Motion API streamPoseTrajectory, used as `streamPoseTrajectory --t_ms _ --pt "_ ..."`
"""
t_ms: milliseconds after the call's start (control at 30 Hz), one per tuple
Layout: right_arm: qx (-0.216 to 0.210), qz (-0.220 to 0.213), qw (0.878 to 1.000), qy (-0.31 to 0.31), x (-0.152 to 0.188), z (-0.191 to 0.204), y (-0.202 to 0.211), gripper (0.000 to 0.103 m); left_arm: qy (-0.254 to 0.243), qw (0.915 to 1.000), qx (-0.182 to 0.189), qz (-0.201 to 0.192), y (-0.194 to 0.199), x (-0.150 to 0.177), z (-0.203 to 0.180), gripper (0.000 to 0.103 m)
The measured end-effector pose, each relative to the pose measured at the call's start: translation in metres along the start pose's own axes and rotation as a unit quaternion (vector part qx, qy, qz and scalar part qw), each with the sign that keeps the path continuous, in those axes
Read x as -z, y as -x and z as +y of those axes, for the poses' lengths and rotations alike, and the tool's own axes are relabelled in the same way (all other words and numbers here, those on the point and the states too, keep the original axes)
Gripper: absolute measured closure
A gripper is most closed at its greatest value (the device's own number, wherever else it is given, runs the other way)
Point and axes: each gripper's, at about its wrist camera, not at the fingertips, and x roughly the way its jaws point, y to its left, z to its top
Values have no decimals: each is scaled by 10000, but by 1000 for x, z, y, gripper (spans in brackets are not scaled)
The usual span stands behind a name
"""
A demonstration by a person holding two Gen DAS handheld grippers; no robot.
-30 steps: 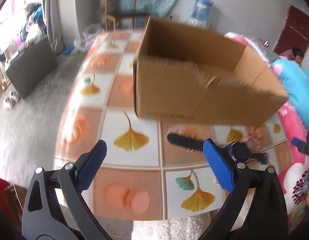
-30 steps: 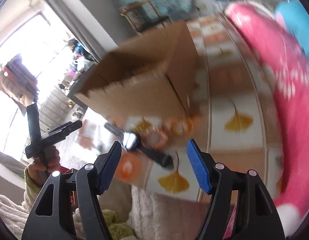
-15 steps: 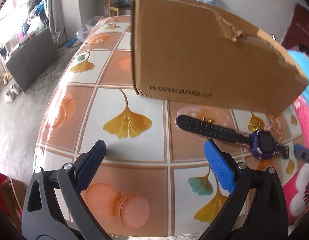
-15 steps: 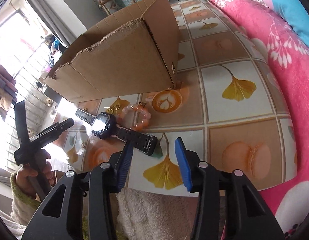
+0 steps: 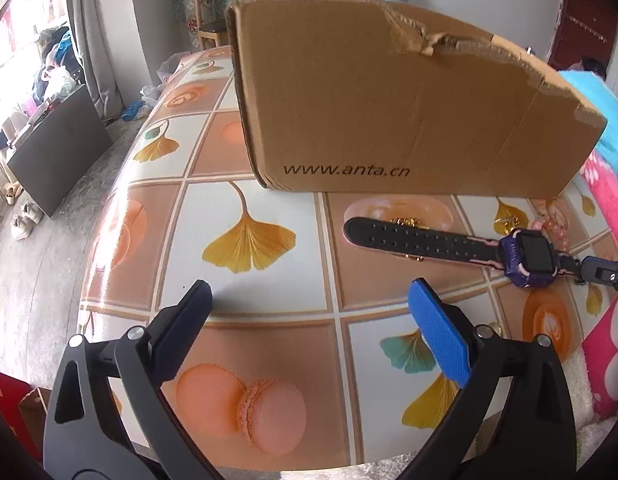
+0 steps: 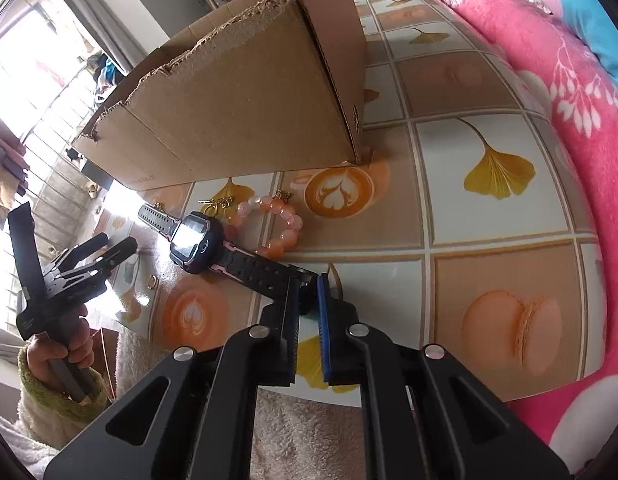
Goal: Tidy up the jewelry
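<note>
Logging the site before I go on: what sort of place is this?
Most likely a lived-in home room, not a lab: a table under a printed oilcloth, a pink floral blanket beside it, a wooden chair and shoes on the floor.

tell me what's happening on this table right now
A person is tidying jewelry with a handheld gripper in each hand. The right gripper is closing its jaws on the strap end of a purple smartwatch lying on the patterned tablecloth. The left gripper hovers open beside it, holding nothing. A pink bead bracelet and small gold pieces lie next to the watch, in front of an open cardboard box.
</note>
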Motion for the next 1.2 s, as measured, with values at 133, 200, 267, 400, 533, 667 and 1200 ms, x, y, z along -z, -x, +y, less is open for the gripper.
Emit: streamPoseTrajectory --t_ms 133,200,267,400,533,667,1200 --pt "-16 21 10000 67 -1 0 0 97 135 9987 276 -419 15 -4 5 8" --pt "-12 36 9999 105 -1 1 1 97 92 9975 410 -563 19 -9 6 12" --pt "-11 43 9999 135 -1 1 1 97 36 9966 577 -582 20 -14 4 28" --pt "-67 50 9999 124 -1 -2 3 97 204 9942 1022 -254 6 -23 5 55" --pt "-104 59 9998 137 -1 -3 3 97 361 9914 1258 35 -9 -28 5 66" --pt "-150 60 9998 127 -1 -4 4 97 342 9918 1232 90 -16 -36 5 69" --pt "-133 -12 9998 134 0 -4 4 97 1520 9490 2751 -240 -1 -28 39 76"
